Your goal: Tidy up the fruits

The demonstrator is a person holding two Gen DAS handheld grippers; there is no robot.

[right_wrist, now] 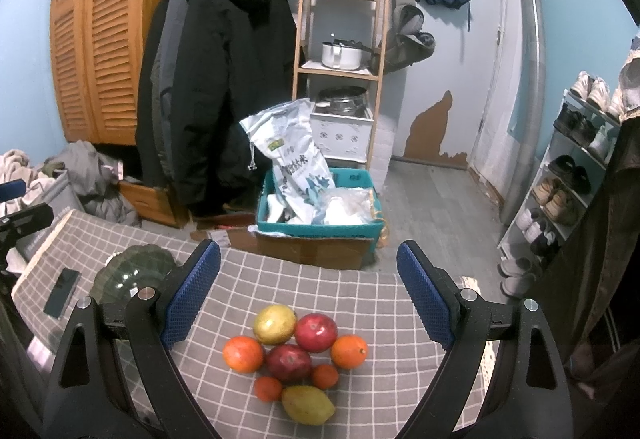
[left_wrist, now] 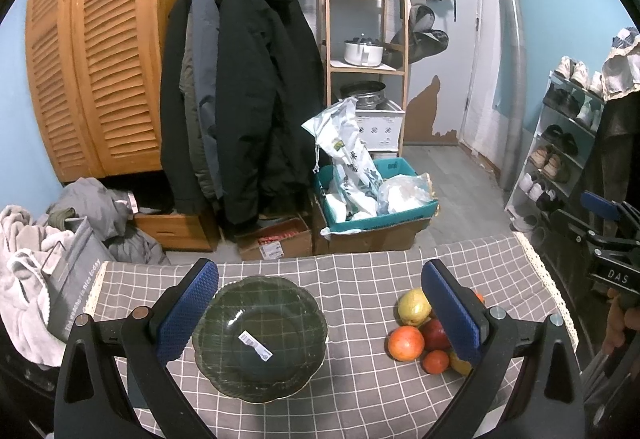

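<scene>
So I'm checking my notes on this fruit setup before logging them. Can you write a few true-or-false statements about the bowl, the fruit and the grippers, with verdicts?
1. The green glass bowl is empty of fruit. True.
2. The right gripper is shut on a red apple. False: it is open, above the fruit pile, holding nothing.
3. The fruit pile includes two red apples. True.
4. A phone lies inside the bowl. False: it lies on the checked tablecloth, beside the bowl.
5. The left gripper is open. True.
</scene>
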